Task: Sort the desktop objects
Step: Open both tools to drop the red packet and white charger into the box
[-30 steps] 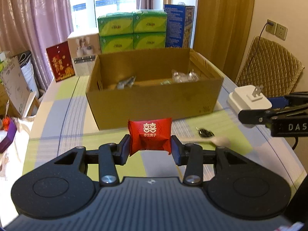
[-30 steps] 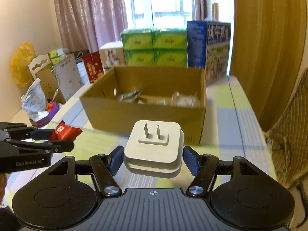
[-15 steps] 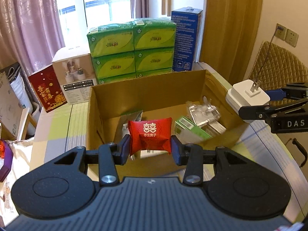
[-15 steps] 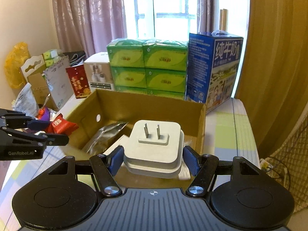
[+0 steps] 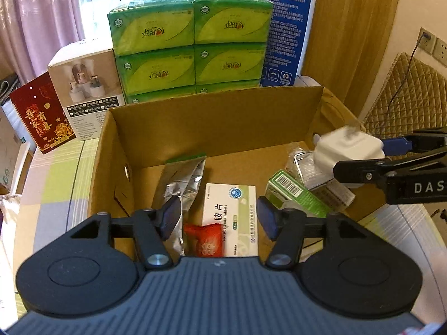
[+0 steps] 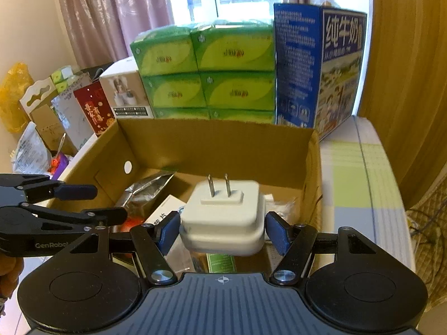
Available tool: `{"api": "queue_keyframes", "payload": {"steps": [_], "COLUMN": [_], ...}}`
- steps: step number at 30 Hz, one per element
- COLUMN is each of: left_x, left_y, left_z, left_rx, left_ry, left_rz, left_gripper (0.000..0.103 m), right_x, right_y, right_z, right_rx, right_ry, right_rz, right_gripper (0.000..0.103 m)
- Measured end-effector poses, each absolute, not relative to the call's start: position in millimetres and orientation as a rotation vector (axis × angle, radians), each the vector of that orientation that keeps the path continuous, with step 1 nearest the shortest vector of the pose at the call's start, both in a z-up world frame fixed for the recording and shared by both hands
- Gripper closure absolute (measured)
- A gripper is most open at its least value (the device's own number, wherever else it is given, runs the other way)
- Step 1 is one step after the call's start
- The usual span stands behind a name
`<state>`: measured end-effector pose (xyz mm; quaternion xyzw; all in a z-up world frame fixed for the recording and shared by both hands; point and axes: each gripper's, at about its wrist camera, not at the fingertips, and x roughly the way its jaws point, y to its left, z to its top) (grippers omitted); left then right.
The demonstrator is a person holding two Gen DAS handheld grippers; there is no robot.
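Cardboard makes up the open box [image 5: 212,120] that fills the middle of both views, and most of the sorting looks done, judging by what already lies inside. The left gripper [image 5: 219,219] hangs over the box with its jaws spread apart and nothing between them; the red candy packet [image 5: 205,240] lies just below them on the box floor, at the lower centre of the left view, beside a silver foil pouch [image 5: 181,178] and touching a white tablet box [image 5: 232,217]. Further right sit a green carton [image 5: 293,192] and some clear plastic packaging [image 5: 304,162]. The right gripper [image 6: 222,230] has its jaws parted too, so the white plug adapter [image 6: 223,217], blurred in both views, appears released above the box's right side. What remains outside the box cannot be seen.
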<state>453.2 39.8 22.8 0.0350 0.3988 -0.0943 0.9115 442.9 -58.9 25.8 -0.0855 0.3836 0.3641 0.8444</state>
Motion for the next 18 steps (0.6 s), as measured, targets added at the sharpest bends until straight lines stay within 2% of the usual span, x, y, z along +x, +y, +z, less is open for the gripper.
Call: {"api": "queue_keyframes", "payload": {"steps": [4, 16, 18], "left_x": [447.7, 410.5, 397.9], "left_y": [47.6, 56.4, 54.7], "left_z": [25.6, 54.2, 60.1], "left_rx": [0.074, 0.046, 0.041], "left_ry": [0.805, 0.752, 0.74], "left_rz": [-0.18, -0.167, -0.167], "left_gripper": [0.048, 0.047, 0.044], "right_x": [444.5, 426.8, 416.9], "right_y": [-55.7, -75.1, -84.2], "right_z": [21.4, 50.7, 56.9], "right_rx": [-0.174, -0.144, -0.149], "right_ry": [0.806, 0.748, 0.739], "right_rz": [0.782, 0.794, 0.796], "right_gripper": [0.042, 0.041, 0.041]}}
